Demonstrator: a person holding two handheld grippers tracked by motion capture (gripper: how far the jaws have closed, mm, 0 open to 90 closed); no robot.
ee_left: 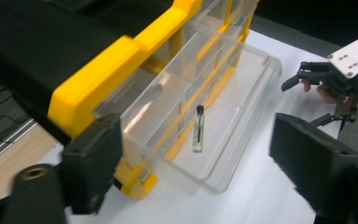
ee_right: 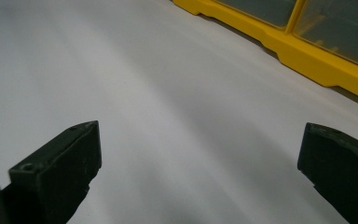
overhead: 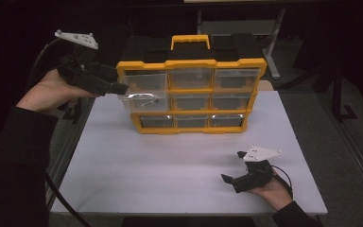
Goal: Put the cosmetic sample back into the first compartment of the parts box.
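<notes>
My left gripper (ee_left: 193, 158) hangs with jaws spread over the pulled-out clear drawer (ee_left: 223, 116) of the yellow organizer (overhead: 191, 90); a small vial (ee_left: 198, 128) lies in the drawer just ahead, untouched. My right gripper (overhead: 231, 176) rests wide open on the table (overhead: 170, 161), well apart.

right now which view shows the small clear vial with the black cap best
The left gripper view: the small clear vial with the black cap lies plainly in the pulled-out clear plastic drawer. The high view gives a faint glint.
</notes>
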